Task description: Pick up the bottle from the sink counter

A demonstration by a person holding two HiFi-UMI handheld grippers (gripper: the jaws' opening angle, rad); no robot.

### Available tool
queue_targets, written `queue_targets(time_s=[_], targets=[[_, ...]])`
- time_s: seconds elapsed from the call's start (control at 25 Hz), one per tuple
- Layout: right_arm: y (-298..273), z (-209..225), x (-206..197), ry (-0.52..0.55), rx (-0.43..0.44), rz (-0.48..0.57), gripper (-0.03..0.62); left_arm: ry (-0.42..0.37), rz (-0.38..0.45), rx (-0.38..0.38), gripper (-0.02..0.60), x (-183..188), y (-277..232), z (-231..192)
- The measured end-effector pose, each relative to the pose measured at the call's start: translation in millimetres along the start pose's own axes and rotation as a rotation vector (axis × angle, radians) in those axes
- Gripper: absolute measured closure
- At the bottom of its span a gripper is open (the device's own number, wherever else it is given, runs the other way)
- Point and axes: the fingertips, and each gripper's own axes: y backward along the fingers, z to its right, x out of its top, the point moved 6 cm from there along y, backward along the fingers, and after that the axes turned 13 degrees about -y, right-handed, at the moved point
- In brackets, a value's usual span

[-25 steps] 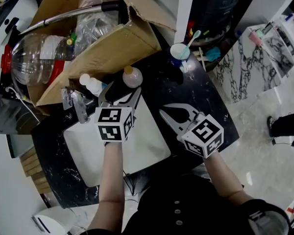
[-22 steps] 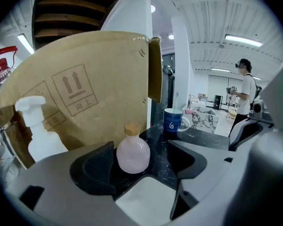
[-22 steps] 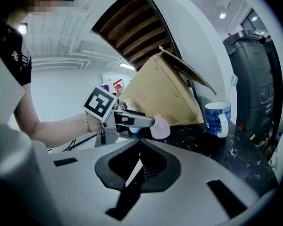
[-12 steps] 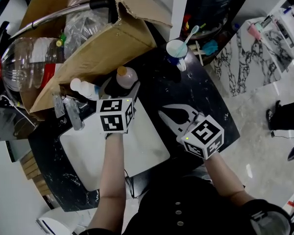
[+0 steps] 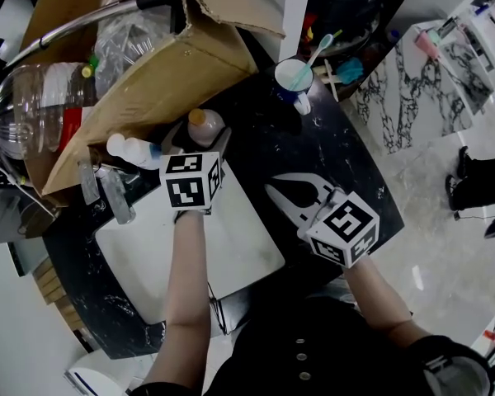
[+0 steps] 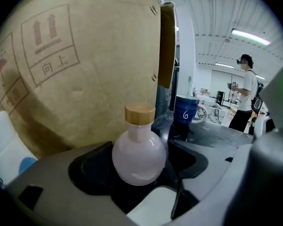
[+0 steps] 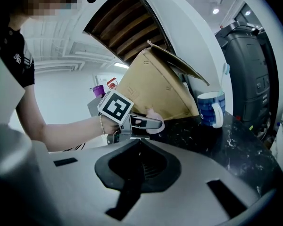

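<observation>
A round pale-pink bottle [image 5: 205, 124] with a wooden cap stands on the black marble counter [image 5: 346, 163], just in front of the cardboard box. My left gripper [image 5: 201, 139] reaches over the sink to it. Its jaws have just been opening, and the bottle [image 6: 139, 157] stands upright between them with a gap showing on its right side. My right gripper [image 5: 295, 190] hovers over the counter to the right, open, with nothing between its fingers. In the right gripper view the left gripper [image 7: 148, 122] and the bottle show ahead.
A big cardboard box [image 5: 173, 73] with large clear plastic bottles [image 5: 41, 106] fills the back left. A blue mug [image 5: 295, 79] holding a toothbrush stands behind. A white bottle [image 5: 132, 149], a faucet [image 5: 107, 190] and the white sink [image 5: 231, 246] lie left and below.
My left gripper has moved forward and down towards the pink bottle, so its jaws now flank it. The right gripper has stayed put.
</observation>
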Motion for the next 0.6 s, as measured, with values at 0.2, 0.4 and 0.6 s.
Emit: queue_targets(time_s=[0.2, 0.4, 0.6], targets=[[0, 0, -2, -0.003, -0.009, -0.001, 0.591, -0.008, -0.007, -0.002, 0.215, 0, -5, -2], [1, 0, -4, -0.006, -0.012, -0.004, 0.591, -0.005, -0.002, -0.011, 0.213, 0, -9, -2], [1, 0, -5, -0.007, -0.014, -0.003, 0.591, -0.019, 0.002, -0.024, 0.213, 0, -11, -3]])
